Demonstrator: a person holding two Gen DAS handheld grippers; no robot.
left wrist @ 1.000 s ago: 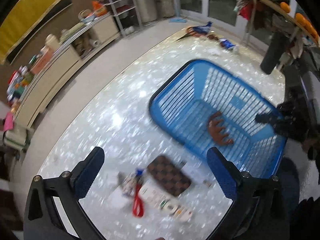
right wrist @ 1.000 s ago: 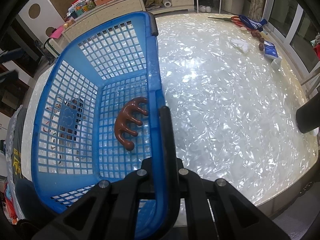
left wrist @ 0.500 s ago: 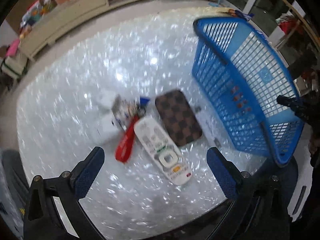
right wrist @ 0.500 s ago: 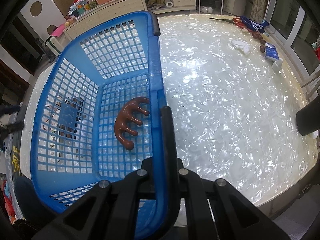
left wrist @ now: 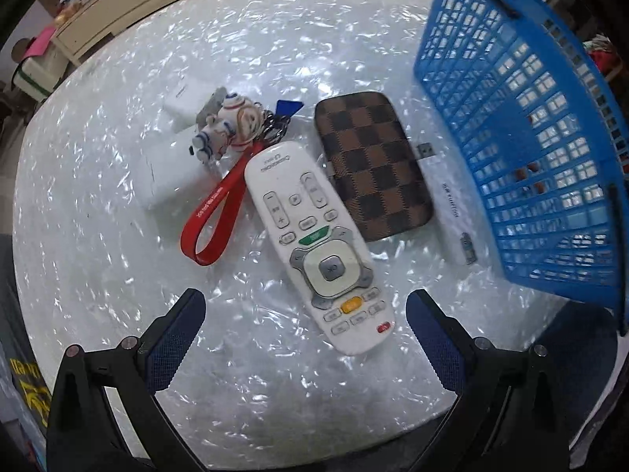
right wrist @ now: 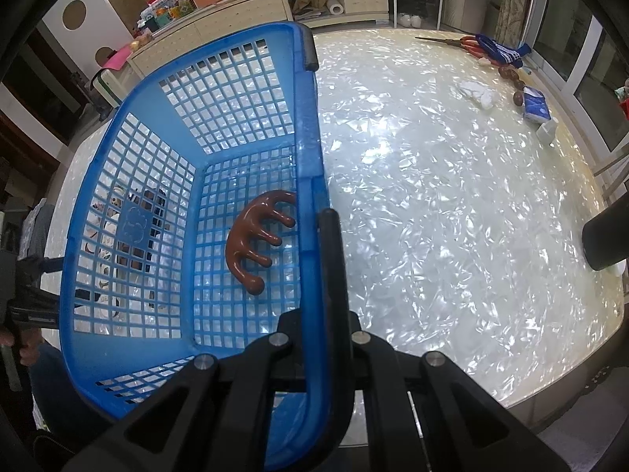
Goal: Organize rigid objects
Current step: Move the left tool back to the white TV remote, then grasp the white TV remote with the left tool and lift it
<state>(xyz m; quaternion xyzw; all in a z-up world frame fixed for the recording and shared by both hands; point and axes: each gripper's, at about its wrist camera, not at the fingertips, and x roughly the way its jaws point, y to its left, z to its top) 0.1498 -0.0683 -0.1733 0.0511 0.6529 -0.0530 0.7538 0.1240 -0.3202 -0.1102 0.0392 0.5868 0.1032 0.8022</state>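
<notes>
Lying flat on the pearly white tabletop [left wrist: 118, 267], a white remote control [left wrist: 314, 244] runs slantwise, its lower end reaching between the spread blue-padded fingers [left wrist: 173, 346] of the left gripper [left wrist: 302, 338], whose jaws stand wide apart and hold nothing. Along the remote's right edge, touching it, lies a brown checkered case [left wrist: 373, 165], and just beyond that a slim white stick with a USB plug [left wrist: 448, 204] sits near the foot of the blue basket [left wrist: 550, 149]. On the remote's other side a red strap loop [left wrist: 214, 212] leads up to a bunch of keys with a small figurine [left wrist: 226, 126], which rests against two white blocks [left wrist: 169, 173]. In the right wrist view the basket's rim [right wrist: 310, 165] runs straight into the right gripper [right wrist: 322, 314], whose jaws are closed tight on that rim. Inside the basket, on its grid floor, lies a brown wooden massager with rounded prongs [right wrist: 255, 236]. Far across the table, near its edge, are red-handled scissors [right wrist: 460, 41], a blue tissue packet [right wrist: 534, 106] and a few dark beads [right wrist: 515, 86].
</notes>
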